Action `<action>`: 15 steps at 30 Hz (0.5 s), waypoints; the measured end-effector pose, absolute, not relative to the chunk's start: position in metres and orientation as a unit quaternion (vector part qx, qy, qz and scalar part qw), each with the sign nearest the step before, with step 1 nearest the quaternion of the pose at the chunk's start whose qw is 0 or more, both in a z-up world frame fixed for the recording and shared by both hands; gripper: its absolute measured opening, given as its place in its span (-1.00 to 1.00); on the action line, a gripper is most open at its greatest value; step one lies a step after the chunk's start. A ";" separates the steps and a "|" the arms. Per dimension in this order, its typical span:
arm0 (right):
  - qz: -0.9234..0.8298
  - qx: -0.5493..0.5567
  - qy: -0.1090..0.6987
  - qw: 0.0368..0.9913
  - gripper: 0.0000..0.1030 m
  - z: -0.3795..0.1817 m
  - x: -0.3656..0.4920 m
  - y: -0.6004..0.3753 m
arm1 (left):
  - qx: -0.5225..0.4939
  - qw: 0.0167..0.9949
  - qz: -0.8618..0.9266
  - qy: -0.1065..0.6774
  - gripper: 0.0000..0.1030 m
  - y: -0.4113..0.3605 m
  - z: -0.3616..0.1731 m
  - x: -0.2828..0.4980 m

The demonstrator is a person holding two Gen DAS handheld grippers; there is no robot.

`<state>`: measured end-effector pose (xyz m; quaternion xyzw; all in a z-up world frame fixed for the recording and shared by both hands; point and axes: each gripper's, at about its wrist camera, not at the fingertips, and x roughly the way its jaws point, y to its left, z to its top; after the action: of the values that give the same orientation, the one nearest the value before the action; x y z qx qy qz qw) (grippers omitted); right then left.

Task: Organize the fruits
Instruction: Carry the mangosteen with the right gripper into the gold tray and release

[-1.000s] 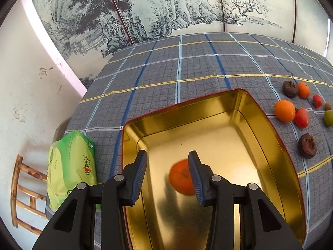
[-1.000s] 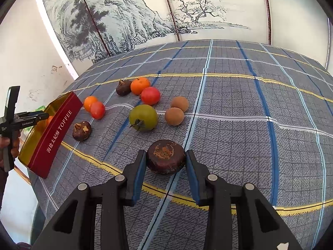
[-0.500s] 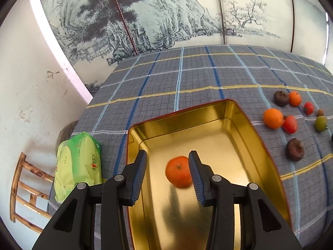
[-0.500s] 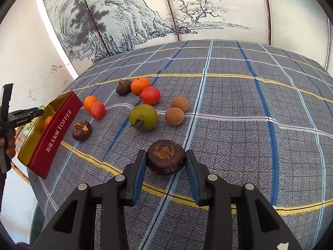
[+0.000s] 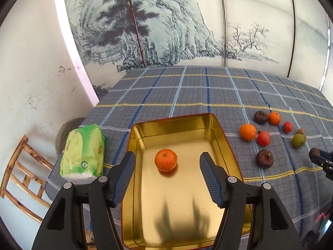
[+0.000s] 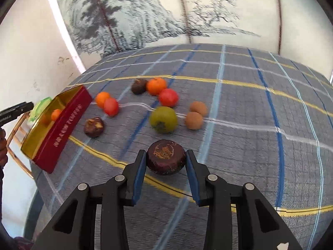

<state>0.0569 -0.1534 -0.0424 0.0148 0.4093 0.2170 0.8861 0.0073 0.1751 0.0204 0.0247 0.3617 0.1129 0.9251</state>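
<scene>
Holding: your right gripper [image 6: 165, 162] clamps a dark purple fruit [image 6: 165, 159], one pad on each side of it.
Fruit height: cannot tell whether the purple fruit touches the cloth [image 6: 249, 108] or sits just above it; this view is motion-blurred.
Left gripper [image 5: 166, 179]: jaws have just been opening and now stand apart, nothing pressed between them.
Mandarin [image 5: 165, 159]: lies alone on the gold floor of the tin [image 5: 226, 145], seen between your left pads but apart from both.
Tin: open, gold inside, red outside with pale lettering, at the left edge of the table; in your right view its red wall [image 6: 62, 125] faces the loose fruit.
Loose fruit, left view: an orange [image 5: 247, 132] touching a red fruit [image 5: 263, 138]; another dark fruit [image 5: 264, 158] nearer you; farther back a dark fruit [image 5: 260, 117] beside a second orange [image 5: 274, 118], then a small red fruit [image 5: 287, 127].
Loose fruit, right view: a green fruit [image 6: 163, 119] just beyond your held one, two brown fruits [image 6: 194, 120] to its right, close together.
Tissue pack [image 5: 83, 152]: green, on the table corner, just left of the tin.
Chair [image 5: 18, 166]: wooden, beyond the table edge, lower left.
Backdrop: a painted landscape screen [image 5: 166, 31] behind the table.
</scene>
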 end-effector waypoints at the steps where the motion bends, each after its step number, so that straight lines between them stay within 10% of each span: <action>1: 0.225 0.010 0.405 0.886 -0.32 -0.037 0.055 -0.147 | 0.023 0.926 0.113 0.360 0.27 0.175 0.022 0.006; 15: 0.359 -0.037 0.352 0.863 -0.32 0.035 0.044 -0.035 | -0.016 0.926 0.114 0.359 0.27 0.191 0.018 -0.014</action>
<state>0.0435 -0.0347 0.0355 -0.0370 0.3525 0.3591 0.8634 -0.0144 0.1911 0.0176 -0.0157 0.3592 0.1139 0.9262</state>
